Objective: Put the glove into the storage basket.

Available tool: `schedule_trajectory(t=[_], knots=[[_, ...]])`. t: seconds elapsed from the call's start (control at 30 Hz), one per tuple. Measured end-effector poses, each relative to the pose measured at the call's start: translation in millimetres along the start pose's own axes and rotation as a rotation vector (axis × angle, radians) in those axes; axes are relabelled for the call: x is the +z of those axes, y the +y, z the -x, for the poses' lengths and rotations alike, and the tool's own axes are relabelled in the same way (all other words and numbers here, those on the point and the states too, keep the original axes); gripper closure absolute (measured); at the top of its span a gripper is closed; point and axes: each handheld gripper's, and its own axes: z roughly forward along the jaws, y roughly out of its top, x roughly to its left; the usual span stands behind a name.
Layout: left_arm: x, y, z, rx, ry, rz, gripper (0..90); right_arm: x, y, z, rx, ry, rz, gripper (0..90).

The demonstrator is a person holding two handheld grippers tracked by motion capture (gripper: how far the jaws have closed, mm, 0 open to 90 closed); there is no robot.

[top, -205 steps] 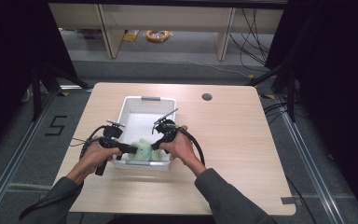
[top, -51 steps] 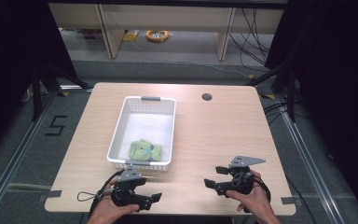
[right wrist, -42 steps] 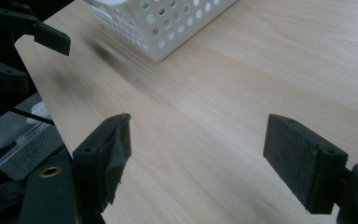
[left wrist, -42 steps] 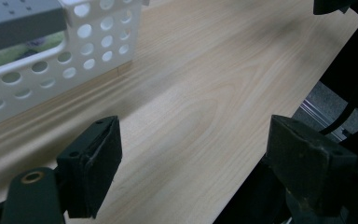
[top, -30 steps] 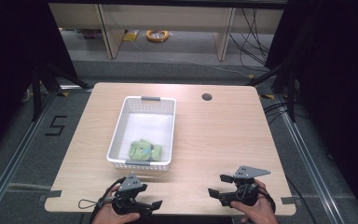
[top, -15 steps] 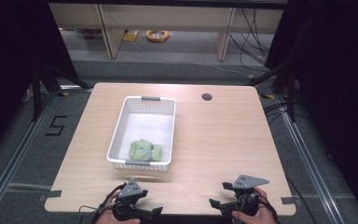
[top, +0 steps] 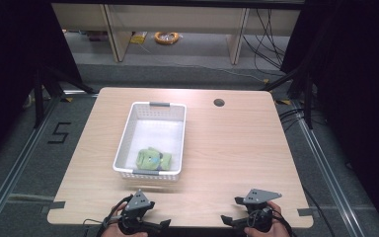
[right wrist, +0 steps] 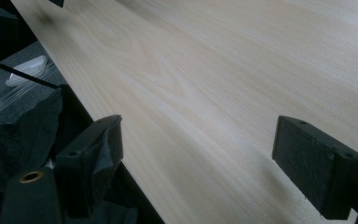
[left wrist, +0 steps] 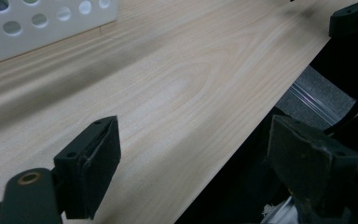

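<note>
Green soft toy [top: 154,159] lies at the six o'clock end of the white perforated plastic basket [top: 150,105]. Left gripper [top: 154,225] and right gripper [top: 234,217] hover at the bench [top: 237,148] near edge, fingers spread, empty. Advisable: retire both level, clear of the basket.

A white perforated plastic basket [top: 148,174] is set left of centre on the light wood-grain table [top: 237,148], whose far edge is pierced by a round cable hole [top: 219,102].
</note>
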Motion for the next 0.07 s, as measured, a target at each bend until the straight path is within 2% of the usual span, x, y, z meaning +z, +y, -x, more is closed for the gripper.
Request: schedule_trajectory(t=[0.03, 0.07], knots=[[0.2, -0.1, -1.3, 0.021, 0.007, 0.001, 16.9, 0.0, 0.0, 0.0, 0.0, 0.0, 0.0, 17.3], [1.7, -0.6, -0.6, 0.009, 0.012, 0.018, 16.9, -0.9, -0.1, -1.2, 0.012, -0.016, -0.009, 17.3]])
